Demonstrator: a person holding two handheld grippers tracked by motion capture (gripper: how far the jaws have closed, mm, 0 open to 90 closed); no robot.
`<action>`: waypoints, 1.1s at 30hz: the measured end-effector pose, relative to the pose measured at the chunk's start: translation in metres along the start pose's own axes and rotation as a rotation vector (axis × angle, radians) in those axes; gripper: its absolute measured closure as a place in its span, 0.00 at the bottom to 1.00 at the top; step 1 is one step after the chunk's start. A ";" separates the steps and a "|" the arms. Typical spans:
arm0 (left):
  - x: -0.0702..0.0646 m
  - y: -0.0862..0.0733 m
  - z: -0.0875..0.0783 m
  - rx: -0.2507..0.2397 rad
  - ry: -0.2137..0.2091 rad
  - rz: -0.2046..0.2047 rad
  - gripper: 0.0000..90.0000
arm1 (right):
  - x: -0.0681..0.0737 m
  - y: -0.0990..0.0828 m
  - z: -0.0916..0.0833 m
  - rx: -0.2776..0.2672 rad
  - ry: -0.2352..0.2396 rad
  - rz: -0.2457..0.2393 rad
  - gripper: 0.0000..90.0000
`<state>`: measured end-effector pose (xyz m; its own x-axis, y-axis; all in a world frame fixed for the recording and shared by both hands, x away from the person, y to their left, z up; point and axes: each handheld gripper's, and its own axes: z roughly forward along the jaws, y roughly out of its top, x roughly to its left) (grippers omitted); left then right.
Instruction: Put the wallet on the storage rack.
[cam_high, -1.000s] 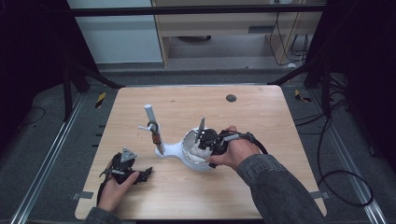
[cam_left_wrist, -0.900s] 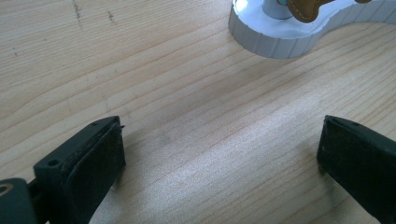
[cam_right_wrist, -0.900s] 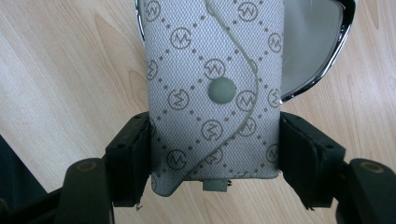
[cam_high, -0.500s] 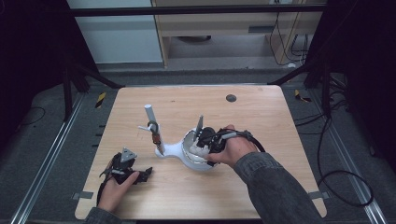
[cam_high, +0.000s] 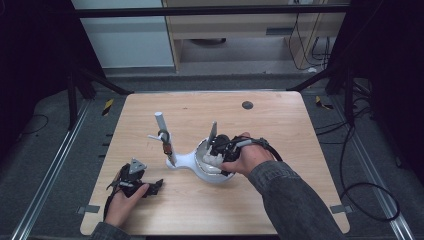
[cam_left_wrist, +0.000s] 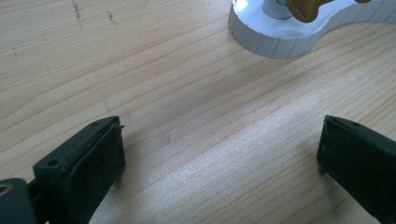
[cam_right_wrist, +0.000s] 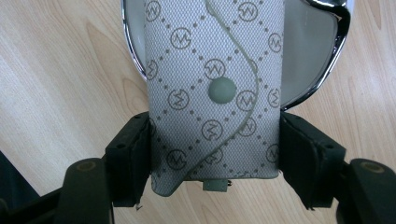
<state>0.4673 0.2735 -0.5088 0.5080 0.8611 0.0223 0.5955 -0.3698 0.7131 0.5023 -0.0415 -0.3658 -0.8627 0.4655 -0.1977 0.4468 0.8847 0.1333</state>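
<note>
The right tool (cam_right_wrist: 215, 154) is clenched on a small grey monogram-print key pouch (cam_right_wrist: 215, 93), its 2 jaws pressing the pouch's long sides near the lower end. The pouch sits over the chrome-rimmed white dish (cam_right_wrist: 327, 60) of a white stand (cam_high: 187, 160) at the middle of the counter (cam_high: 280, 125); whether it touches the dish I cannot tell. The pouch looks light and soft, a woven fabric skin with a snap button (cam_right_wrist: 221, 89) and a curved flap, so it likely gives under pressure yet is not fragile. A side grip below the snap seems sound; squeezing the flap edge could pop it open. The left tool (cam_high: 134, 181) rests released near the counter's near left, nothing between its jaws.
</note>
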 end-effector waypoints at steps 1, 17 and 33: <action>0.000 0.000 0.000 0.000 0.000 0.000 0.00 | 0.000 0.000 0.000 0.000 0.000 -0.002 0.35; 0.000 0.000 0.000 0.000 0.000 0.000 0.00 | -0.002 0.005 0.004 0.011 -0.001 -0.001 0.35; 0.000 0.000 0.000 0.000 -0.001 0.000 0.00 | -0.005 0.015 0.008 0.022 -0.009 -0.001 0.35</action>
<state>0.4673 0.2735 -0.5088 0.5086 0.8608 0.0217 0.5956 -0.3699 0.7130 0.5147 -0.0305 -0.3703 -0.8609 0.4651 -0.2063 0.4514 0.8853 0.1121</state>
